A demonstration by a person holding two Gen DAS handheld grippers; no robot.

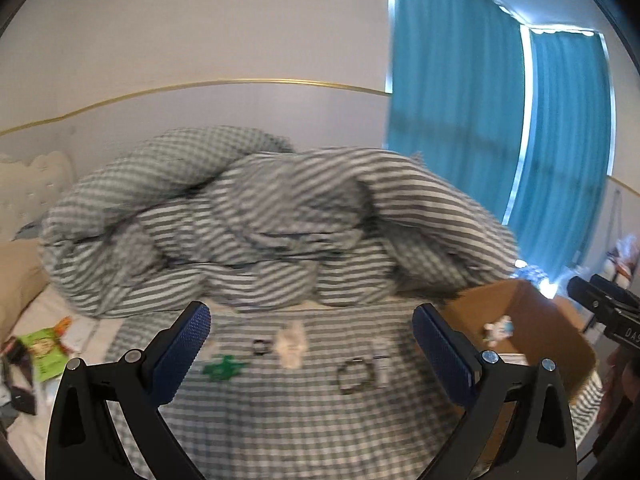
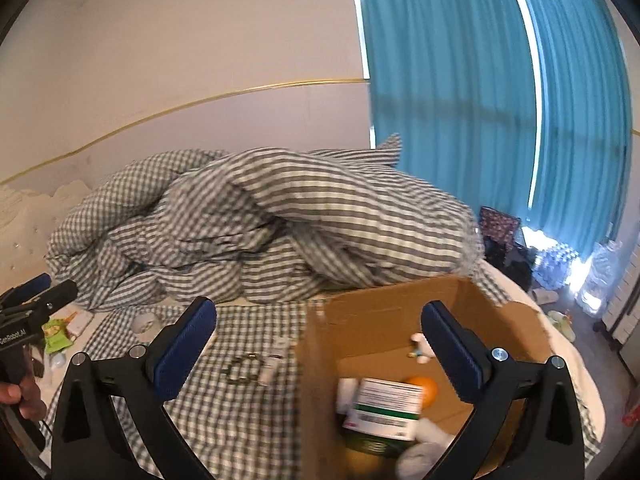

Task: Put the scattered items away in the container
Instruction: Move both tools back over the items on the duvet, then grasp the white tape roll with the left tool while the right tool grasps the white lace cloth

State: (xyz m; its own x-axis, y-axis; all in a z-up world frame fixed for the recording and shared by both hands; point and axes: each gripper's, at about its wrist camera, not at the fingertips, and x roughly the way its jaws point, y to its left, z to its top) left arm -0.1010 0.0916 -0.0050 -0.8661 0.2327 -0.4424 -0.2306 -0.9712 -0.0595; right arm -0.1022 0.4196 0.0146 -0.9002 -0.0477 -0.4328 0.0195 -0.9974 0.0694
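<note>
Both claws fill the bottom of their views with blue pads spread wide and nothing between them: the left claw (image 1: 311, 344) hangs over the checked sheet (image 1: 280, 420), the right claw (image 2: 319, 346) over the near edge of the cardboard box (image 2: 320, 360). That box sits on the bed with its open top facing up and its long side running away toward the teal curtains (image 2: 460, 100); its far flap stands up against a heaped striped duvet (image 2: 280, 220). Inside lie a green-and-white packet (image 2: 386, 410) tilted on one corner, an orange (image 2: 424, 386), a small white figure (image 2: 420, 348) and something pale that the blur leaves unclear. Still on the sheet are a dark bracelet (image 1: 356, 374), a smaller dark ring (image 1: 262, 347), a green tangle (image 1: 222, 368), a crumpled white wad (image 1: 292, 344) and a small white tube (image 1: 380, 360) lying lengthwise away from the camera. More clutter, a green packet (image 1: 46, 354) among it, sits at the bed's left edge, partly cut off. A pale wall (image 1: 200, 40) with a gold strip runs behind.
</note>
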